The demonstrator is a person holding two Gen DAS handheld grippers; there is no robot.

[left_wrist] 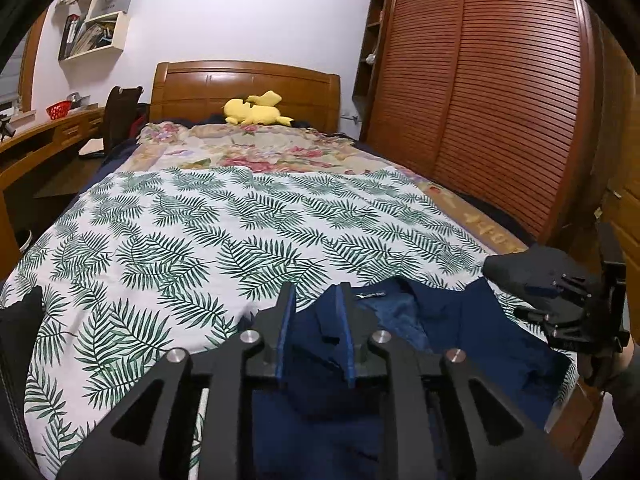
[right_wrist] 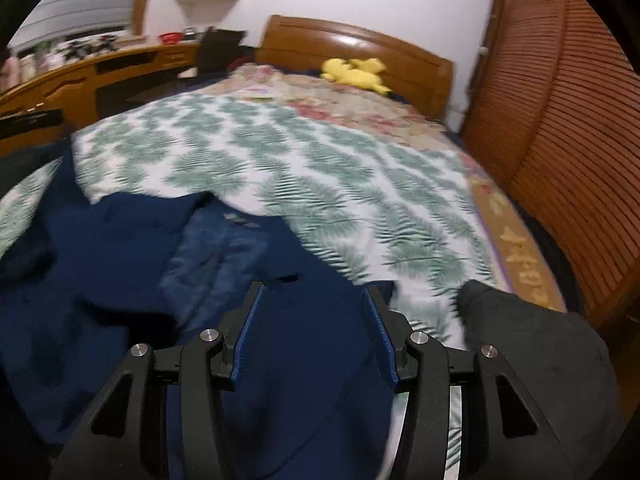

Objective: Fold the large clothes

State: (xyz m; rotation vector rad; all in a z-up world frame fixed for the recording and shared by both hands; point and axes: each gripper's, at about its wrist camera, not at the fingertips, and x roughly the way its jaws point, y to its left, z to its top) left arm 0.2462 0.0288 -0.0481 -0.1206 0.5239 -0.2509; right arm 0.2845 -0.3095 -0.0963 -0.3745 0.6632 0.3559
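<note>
Left gripper (left_wrist: 314, 300): jaws slightly apart around blue jacket (left_wrist: 460, 320) fold, bottom middle | right gripper (right_wrist: 314, 320): jaws wide, released | jacket soft, floppy, probably light | grab collar or edges

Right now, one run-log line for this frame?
stage: navy garment laid on fern-print sheet | left tongs: slightly open, fabric fold between, no clamp | right tongs: open over garment | fold: not yet
</note>
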